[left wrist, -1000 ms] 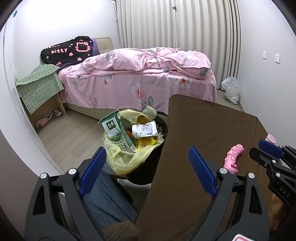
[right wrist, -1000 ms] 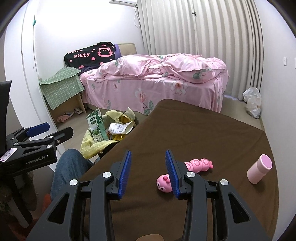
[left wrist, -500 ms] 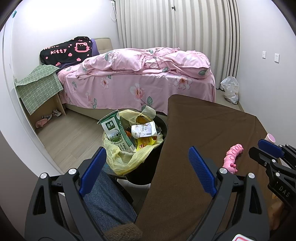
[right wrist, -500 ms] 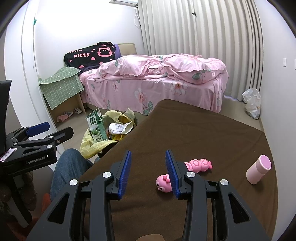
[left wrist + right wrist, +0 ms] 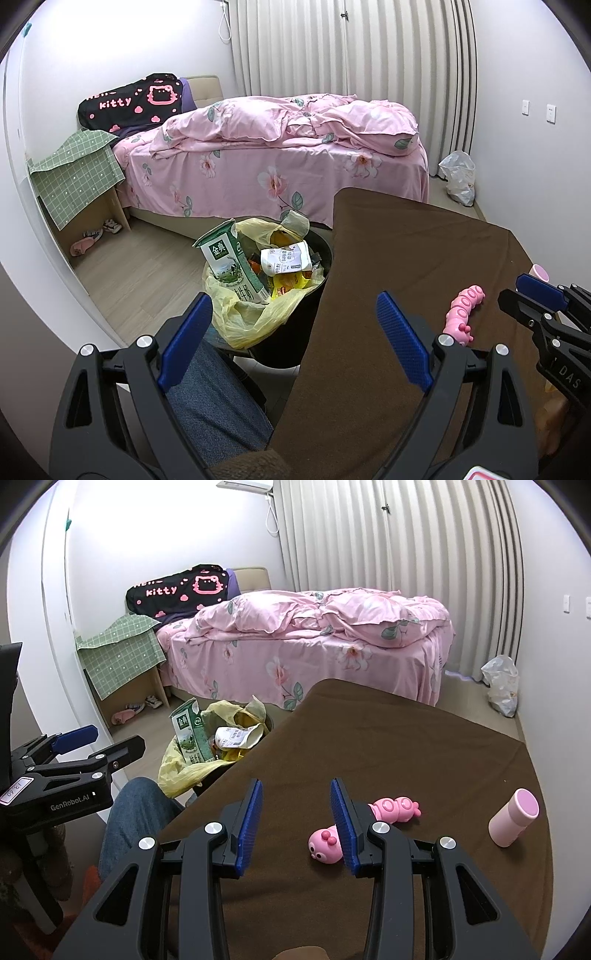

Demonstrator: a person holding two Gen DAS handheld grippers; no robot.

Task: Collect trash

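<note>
The left gripper (image 5: 291, 325) hangs with its jaws spread wide and nothing between them, over the table's left edge and a knee in jeans (image 5: 214, 398). The right gripper (image 5: 295, 819) is held over the brown table (image 5: 406, 746), its jaws parted with nothing between them. Just beyond its right finger a pink caterpillar toy (image 5: 328, 843) lies on the cloth, partly hidden by that finger. Farther right, well apart from the toy, a pink cup (image 5: 513, 823) lies tilted on its side.

Past the table's left edge stands a black bin (image 5: 295, 332) lined with a yellow bag (image 5: 247, 321). The trash sits heaped inside: a green milk carton (image 5: 231, 267) stands upright at the left, its top torn open, and a white wrapper (image 5: 286, 258) lies beside it on top of orange and yellow packets.

Beyond the bin, a bed (image 5: 280, 155) with pink floral covers fills the middle of the room. A black Kitty pillow (image 5: 129, 101) rests at its head, and a green checked cloth (image 5: 77, 173) drapes a small stand beside it. A clear plastic bag (image 5: 458, 177) sits on the floor by the striped curtain (image 5: 351, 48).
</note>
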